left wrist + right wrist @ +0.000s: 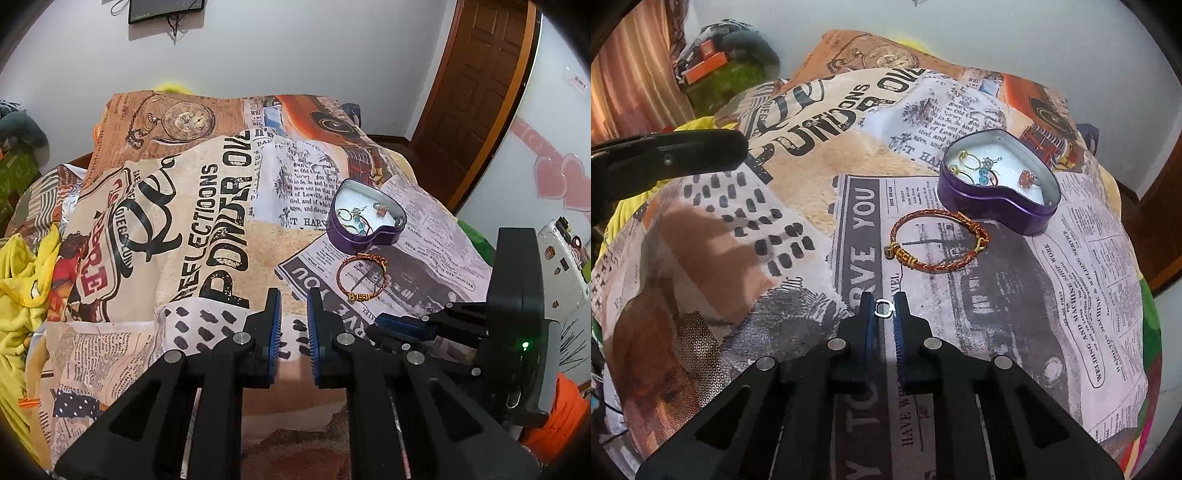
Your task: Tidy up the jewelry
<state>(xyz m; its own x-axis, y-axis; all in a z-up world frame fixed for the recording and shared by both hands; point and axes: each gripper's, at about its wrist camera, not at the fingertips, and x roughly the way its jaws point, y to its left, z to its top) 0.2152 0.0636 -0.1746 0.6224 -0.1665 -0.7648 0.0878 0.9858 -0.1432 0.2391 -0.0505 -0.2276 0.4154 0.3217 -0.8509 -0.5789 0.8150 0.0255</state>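
Progress, judged approx. midway: several pcs are already lodged in the purple heart-shaped metal tin point(999, 206), lid off, white lining visible. Contents noted in right wrist view: two gold hoop earrings point(966, 164), blue-stone pcs point(984, 173), one ring with an orange stone point(1028, 178). Exact count of small items cannot be told.

Outstanding: one red-and-gold braided bracelet point(938, 240) is left on the newspaper-print blanket point(1089, 295), just beside the tin's near wall, apart from it. Bracelet lies flat, loop rounded, gold beads and clasp at its near-left side, gold hook at right. Appears light and floppy; judged liable to slip if taken by one strand only.

Right gripper point(885, 308): jaws closed on a small silver square-framed ring or charm point(884, 308), pinched at the tips, held clear above the blanket, short of the bracelet and well apart from the tin. Item type not certain at this res. Judged next for deposit in the tin.

Left gripper point(294, 317): jaws parted, nothing between them, positioned over the blanket, near-left of bracelet point(362, 273) and tin point(369, 221). No contact w/ either.
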